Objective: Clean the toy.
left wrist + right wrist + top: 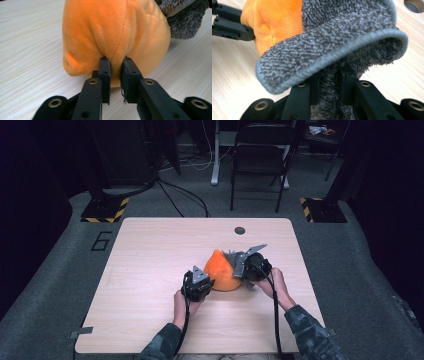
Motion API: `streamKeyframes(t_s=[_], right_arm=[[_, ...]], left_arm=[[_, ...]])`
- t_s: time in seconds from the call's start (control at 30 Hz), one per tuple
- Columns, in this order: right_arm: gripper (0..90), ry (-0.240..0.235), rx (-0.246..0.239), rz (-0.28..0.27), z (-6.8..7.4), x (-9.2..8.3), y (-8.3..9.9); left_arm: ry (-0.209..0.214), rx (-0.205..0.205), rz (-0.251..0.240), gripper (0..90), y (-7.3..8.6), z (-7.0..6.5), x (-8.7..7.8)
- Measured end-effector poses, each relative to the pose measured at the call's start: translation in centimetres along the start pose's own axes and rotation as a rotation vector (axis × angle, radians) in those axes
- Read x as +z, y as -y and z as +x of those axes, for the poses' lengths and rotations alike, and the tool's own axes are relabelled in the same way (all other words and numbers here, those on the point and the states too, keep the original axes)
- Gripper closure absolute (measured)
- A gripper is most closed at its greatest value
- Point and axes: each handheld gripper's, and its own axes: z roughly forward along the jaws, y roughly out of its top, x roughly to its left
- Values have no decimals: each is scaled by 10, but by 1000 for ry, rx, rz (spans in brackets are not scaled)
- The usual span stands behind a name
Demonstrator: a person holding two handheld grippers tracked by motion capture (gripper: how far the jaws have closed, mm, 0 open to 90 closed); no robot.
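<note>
Orange plush: your soft toy (110, 32) is bright, short-piled and rounded, with a stitched seam running down its near side and puckers in the fabric beside it.
Grey towel cloth: a speckled grey cloth (332, 37) with a pale bound edge drapes over the toy's side toward your right hand, its hem curling outward like a lip.
Left gripper: your left gripper (115, 72) has its black jaws drawn close together, pinching a fold of the orange plush at the seam; the fabric bunches between the pads.
Right gripper: your right gripper (331, 82) has its jaws pressed on a strand of the grey cloth that hangs under the curled hem.
Place of the toy: in the high view the toy (221, 270) rests on the table (150, 270), right of its middle and between your two grippers, the left gripper (199, 285) touching its left side and the right gripper (250, 265) at its right.
Table: pale wood grain, with a round dark hole (240, 230) near the far edge, beyond the toy.
Farther off: a dark folding chair (260, 160) stands on the grey floor past the table.
</note>
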Motion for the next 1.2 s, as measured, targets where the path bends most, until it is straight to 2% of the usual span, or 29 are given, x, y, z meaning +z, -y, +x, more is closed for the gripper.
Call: streamKeyframes(t_s=[0.1,0.13,0.23,0.37,0.43,0.5,0.57,0.73,1.2], right_arm=[[747,0,28,-31,-5,-7,-2],[748,7,36,-57,-5,-11,-2],[748,2,40,-102,-4,-20,-5],[749,-15,19,-187,6,-34,-12],[748,-17,2,-207,13,-36,-15],[747,-25,-11,-193,18,-31,-16],[746,-9,-26,-168,20,-23,-15],[747,-8,-27,-134,14,-16,-12],[746,-2,45,-33,-9,-3,1]], left_arm=[[7,13,-11,833,-3,-3,-3],[10,21,-13,838,-4,-4,-3],[20,43,-12,841,-6,-9,-5],[28,75,-15,842,-8,-17,-5],[30,80,-15,841,-8,-18,-5],[34,75,-13,841,-7,-19,-4],[35,76,-7,840,-7,-19,-3],[42,68,-4,838,-5,-16,-1],[55,29,1,835,-3,-10,0]])
